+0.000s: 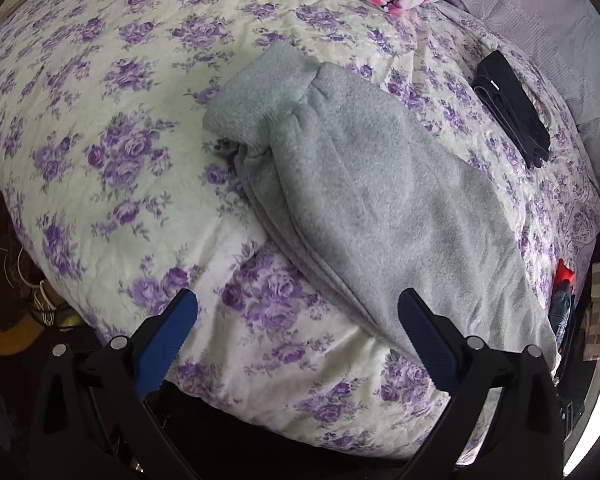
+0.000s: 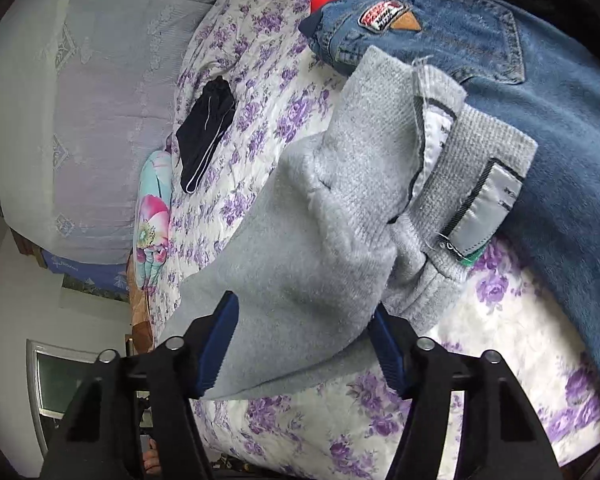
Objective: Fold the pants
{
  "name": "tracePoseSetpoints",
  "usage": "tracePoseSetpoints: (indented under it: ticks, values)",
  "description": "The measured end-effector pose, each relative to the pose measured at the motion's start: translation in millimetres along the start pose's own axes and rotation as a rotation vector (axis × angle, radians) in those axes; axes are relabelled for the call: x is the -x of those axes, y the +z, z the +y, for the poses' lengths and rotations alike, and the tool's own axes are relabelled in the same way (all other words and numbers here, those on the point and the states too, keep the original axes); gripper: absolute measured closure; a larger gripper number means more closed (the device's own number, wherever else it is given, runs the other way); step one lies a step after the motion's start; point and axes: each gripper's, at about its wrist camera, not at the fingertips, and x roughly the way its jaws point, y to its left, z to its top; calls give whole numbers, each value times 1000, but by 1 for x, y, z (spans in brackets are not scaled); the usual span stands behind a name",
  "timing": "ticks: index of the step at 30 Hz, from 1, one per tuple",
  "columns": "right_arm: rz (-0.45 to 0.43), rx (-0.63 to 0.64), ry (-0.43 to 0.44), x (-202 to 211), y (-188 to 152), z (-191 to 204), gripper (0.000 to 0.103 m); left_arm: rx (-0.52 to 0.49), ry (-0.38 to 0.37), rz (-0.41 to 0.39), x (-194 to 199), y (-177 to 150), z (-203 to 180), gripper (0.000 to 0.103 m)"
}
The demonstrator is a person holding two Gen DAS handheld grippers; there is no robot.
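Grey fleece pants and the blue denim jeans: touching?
Touching. In the right wrist view the grey fleece pants waistband lies overlapping the blue denim jeans, no floral bedspread showing between them.

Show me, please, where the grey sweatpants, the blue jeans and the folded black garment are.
grey sweatpants (image 1: 360, 200), left wrist view, mid leg.
blue jeans (image 2: 480, 40), right wrist view, back pocket.
folded black garment (image 1: 512, 108), left wrist view, its middle.

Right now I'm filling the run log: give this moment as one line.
step: fold pants | gray pants: on floral bed | left claw: open, empty | right claw: open astride pants fabric | jeans: beside
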Motion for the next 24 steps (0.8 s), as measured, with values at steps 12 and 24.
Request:
tracePoseSetpoints:
  ticks: [12, 24]
  values:
    - [-134, 71, 160, 41, 18, 68, 97, 112, -308, -47, 18, 23, 48, 6]
    - [-244, 110, 195, 76, 17, 143, 97, 92, -507, 130, -29, 61, 29, 6]
